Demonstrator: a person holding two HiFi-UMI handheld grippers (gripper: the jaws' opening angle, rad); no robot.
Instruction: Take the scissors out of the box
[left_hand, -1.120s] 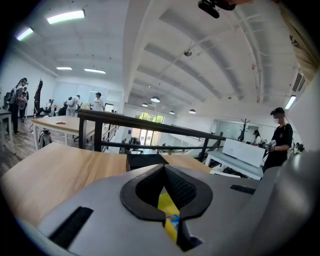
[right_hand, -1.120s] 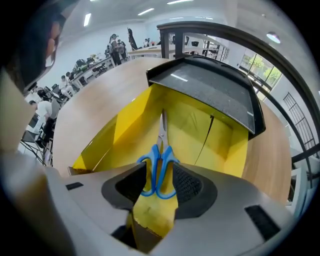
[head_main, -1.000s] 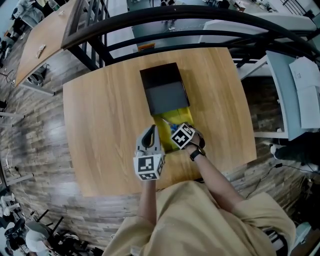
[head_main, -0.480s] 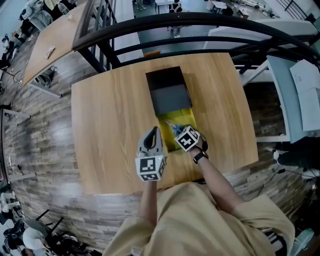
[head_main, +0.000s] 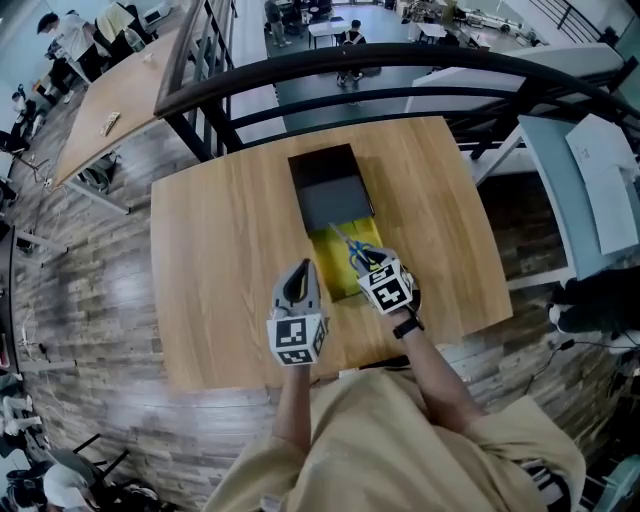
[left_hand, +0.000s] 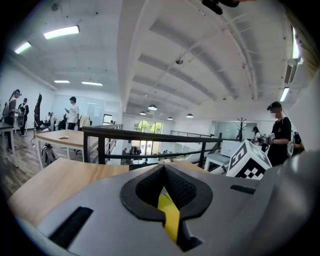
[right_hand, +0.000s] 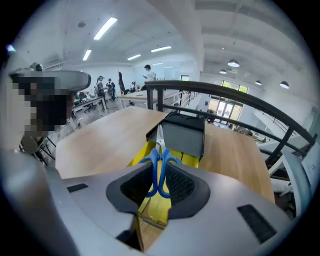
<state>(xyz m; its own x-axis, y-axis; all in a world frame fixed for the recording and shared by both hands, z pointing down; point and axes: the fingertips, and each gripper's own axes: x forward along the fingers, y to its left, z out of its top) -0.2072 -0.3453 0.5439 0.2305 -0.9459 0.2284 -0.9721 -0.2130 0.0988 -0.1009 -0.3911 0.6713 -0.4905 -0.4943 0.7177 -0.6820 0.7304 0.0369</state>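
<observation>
The blue-handled scissors (head_main: 349, 249) hang over the yellow tray (head_main: 334, 264) of the box, blades pointing away from me. My right gripper (head_main: 368, 264) has just been closing and is now shut on the handles. In the right gripper view the scissors (right_hand: 159, 139) stand upright between the jaws of my right gripper (right_hand: 160, 172), above the yellow tray (right_hand: 142, 153). The black box cover (head_main: 330, 190) lies over the tray's far end. My left gripper (head_main: 300, 270) hovers just left of the tray. In the left gripper view the tips of my left gripper (left_hand: 164, 168) meet, with a yellow strip showing behind them.
The box sits mid-table on a wooden table (head_main: 220, 270). A black railing (head_main: 400, 60) runs along the far edge. A white desk (head_main: 590, 190) stands to the right. Another wooden table (head_main: 110, 110) is at the far left, and people stand in the background.
The right gripper has risen out of the yellow tray, bringing the scissors up with it. The left gripper has lifted slightly beside the tray.
</observation>
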